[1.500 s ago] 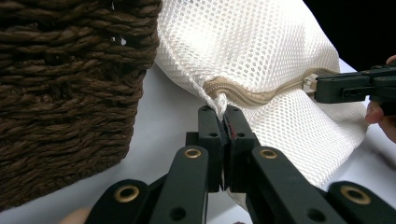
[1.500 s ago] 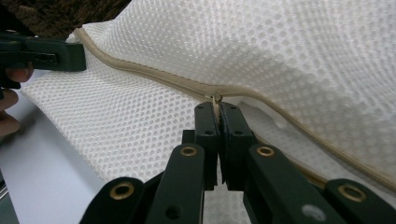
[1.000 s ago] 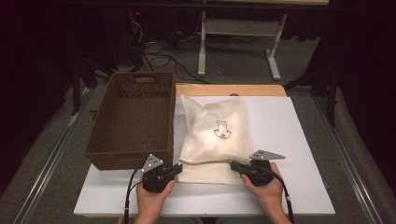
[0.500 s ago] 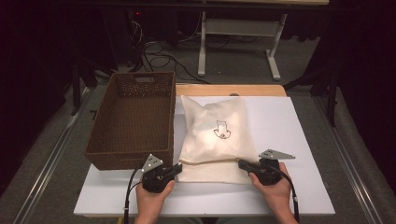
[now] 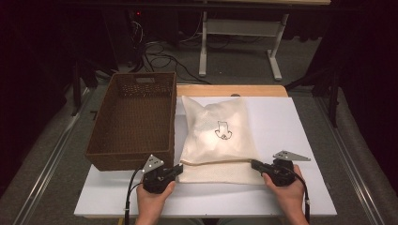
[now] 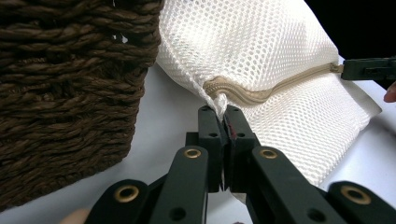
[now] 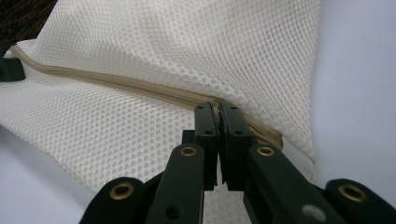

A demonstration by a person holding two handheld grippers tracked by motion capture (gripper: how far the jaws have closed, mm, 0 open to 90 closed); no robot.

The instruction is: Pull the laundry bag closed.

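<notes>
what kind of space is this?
Probably a lab or recording workspace: a white table under a fixed camera, loose cables on the floor, another desk frame behind, dark surroundings.

The basket (image 5: 133, 119) walls off the worktop's (image 5: 300, 122) left side, its near corner just beside the left gripper (image 5: 178, 168). The mesh bag (image 5: 217, 136) fills the middle strip between the grippers. Bare worktop lies open right of the bag and along the near edge.

Zipper pull (image 7: 215, 103) hidden between the right gripper's (image 7: 217, 108) fingers (image 7: 205, 122)
</notes>
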